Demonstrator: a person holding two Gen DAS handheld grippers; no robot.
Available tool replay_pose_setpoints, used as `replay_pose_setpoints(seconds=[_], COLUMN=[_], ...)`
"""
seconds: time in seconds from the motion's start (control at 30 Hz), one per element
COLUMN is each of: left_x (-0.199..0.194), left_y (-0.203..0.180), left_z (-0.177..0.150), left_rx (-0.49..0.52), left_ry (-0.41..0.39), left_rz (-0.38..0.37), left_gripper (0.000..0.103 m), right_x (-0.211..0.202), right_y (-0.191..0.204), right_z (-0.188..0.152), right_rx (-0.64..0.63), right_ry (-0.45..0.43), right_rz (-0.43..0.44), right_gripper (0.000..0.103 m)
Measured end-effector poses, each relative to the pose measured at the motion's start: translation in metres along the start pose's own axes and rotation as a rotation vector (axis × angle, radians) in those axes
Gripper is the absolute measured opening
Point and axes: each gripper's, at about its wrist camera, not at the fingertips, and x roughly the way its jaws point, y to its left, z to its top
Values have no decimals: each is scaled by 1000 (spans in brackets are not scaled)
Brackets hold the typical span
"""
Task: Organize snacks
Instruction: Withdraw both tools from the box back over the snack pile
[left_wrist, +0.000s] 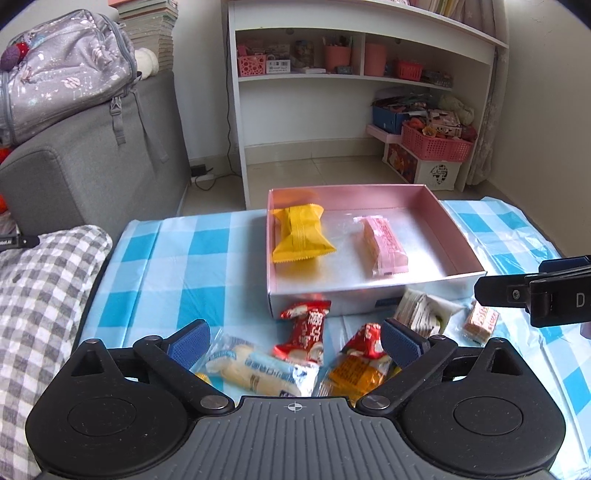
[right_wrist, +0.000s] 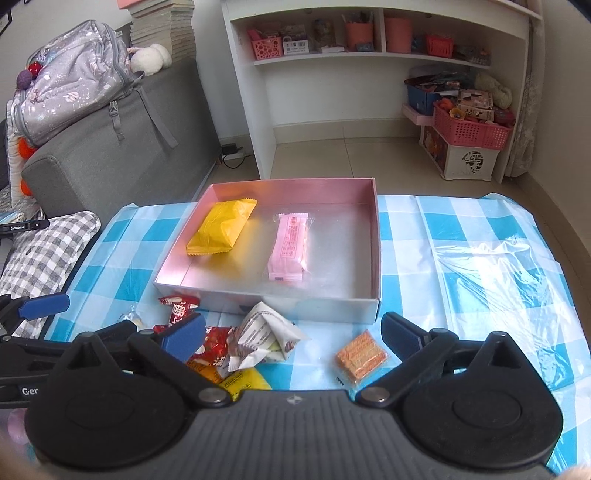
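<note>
The loose snacks are judged light, crinkly and slippery, best pinched across the packet's middle. The orange wafer packet (right_wrist: 361, 355) lies on the checked tabletop (right_wrist: 461, 229), between the wide-spread fingers of the right hand-held gripper (right_wrist: 293, 336), toward two o'clock. The red packet (left_wrist: 307, 328) lies at twelve o'clock of the left hand-held gripper (left_wrist: 295, 341), also wide and empty. The pink box (right_wrist: 373, 236) behind holds two packets.

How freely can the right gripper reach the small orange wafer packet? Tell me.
Probably freely: the small orange wafer packet lies alone on the checked cloth, just before the open right gripper, nothing between.
</note>
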Motion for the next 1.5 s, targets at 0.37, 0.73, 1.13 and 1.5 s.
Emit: replay_pose_setpoints(seconds=[0.37,0.73,1.13,1.5], left_x=[-10,-9,6,35], left_y=[16,30,62,56], left_z=[-55,-73,-76,-52], left_rx=[-9,26,-65,-245], left_ry=[61,67,94,194], left_rz=[29,30,-4,72], left_gripper=[101,101,100,96], right_x=[-9,0,13,29], right_y=[30,42,54,82], right_z=[-40,-61,-70,-68], right_rx=[-45,-130,-207,-323], right_ry=[-3,47,88,152], right_rz=[-16,-26,75,175], right_gripper=[103,103,102,94])
